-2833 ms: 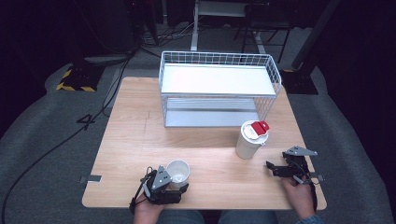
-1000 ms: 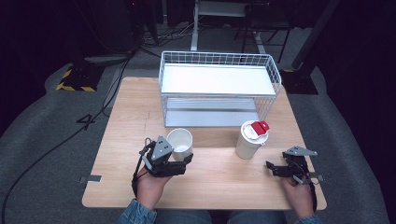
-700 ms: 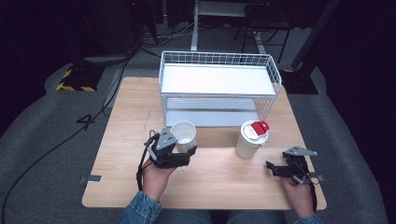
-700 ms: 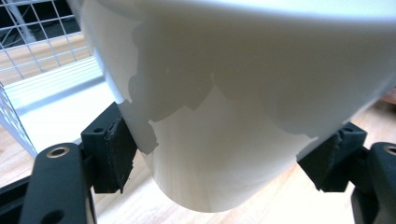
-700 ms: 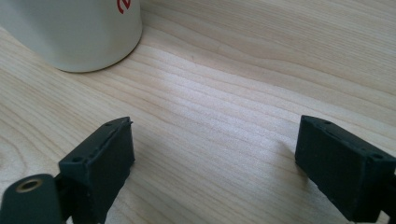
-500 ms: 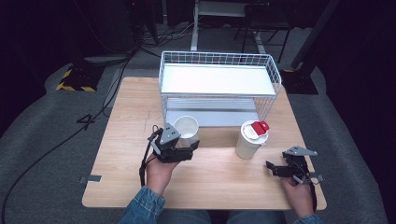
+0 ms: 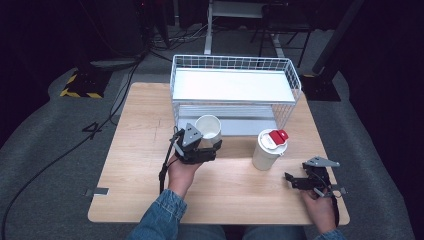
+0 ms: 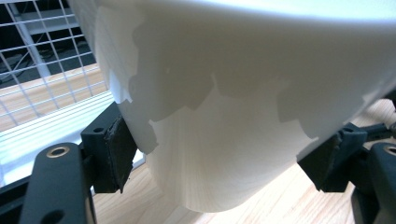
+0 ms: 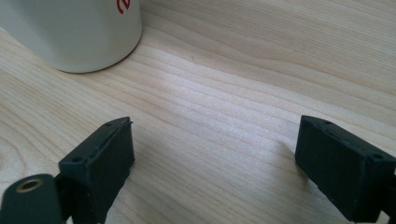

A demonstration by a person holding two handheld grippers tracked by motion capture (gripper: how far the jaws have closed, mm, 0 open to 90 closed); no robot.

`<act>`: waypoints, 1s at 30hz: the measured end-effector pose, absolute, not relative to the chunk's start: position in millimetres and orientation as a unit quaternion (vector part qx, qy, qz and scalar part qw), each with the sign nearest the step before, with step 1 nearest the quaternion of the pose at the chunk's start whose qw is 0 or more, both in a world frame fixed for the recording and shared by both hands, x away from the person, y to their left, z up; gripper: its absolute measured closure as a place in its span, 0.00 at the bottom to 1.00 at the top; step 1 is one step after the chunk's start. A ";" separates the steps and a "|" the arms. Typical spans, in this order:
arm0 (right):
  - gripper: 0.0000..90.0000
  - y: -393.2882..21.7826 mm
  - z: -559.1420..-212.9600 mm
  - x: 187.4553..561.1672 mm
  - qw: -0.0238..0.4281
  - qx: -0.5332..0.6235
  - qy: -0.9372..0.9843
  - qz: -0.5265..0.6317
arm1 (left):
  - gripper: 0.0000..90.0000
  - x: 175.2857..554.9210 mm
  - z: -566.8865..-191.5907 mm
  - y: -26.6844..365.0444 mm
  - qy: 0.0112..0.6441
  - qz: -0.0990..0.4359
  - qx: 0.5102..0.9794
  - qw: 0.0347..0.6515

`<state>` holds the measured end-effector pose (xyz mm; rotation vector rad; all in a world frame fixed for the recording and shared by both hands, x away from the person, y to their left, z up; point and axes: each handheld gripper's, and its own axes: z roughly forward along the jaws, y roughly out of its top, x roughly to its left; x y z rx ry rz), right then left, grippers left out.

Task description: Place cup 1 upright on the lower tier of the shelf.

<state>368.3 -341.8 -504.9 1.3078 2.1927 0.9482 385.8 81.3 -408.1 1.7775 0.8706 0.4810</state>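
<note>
The left gripper (image 7: 209,145) has its two black jaws clenched on the lower wall of a small open-topped white paper cup (image 7: 208,127), one pad (image 8: 119,154) on each side, and the cup is held tilted with its mouth toward the camera, just in front of the lower shelf of the white wire two-tier rack (image 7: 235,65) at the far middle of the light wooden table (image 7: 135,150). The cup looks light, thin-walled and easy to crush, with a smooth skin that could slip, so a gentle squeeze low on the wall, where the base stiffens it, seems the safest hold; pinching near the rim would likely fold it. The right gripper (image 7: 296,181) rests at the near right of the table with its jaws released and standing apart over bare wood, holding nothing. Just to its far left stands a taller white cup with a lid and a red tab (image 7: 268,149), upright and well apart from the held cup. The left gripper view gives the pad contact and the rack's mesh behind the cup, which the high view cannot resolve; the right gripper view shows the lidded cup's base (image 9: 70,32) with a red mark, and the gap between its own jaws; the high view alone gives the whole layout.
</note>
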 end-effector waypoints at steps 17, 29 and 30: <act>0.13 -341.8 -504.9 368.3 0.208 0.470 0.788 0.341 | 0.26 416.0 -416.9 60.0 0.376 0.235 0.740 0.505; 0.13 -341.8 -504.9 368.3 0.208 0.470 0.788 0.341 | 0.26 437.4 -425.9 45.5 0.377 0.243 0.730 0.515; 0.13 -341.8 -504.9 368.3 0.208 0.470 0.788 0.341 | 0.26 440.1 -427.1 44.3 0.379 0.242 0.731 0.513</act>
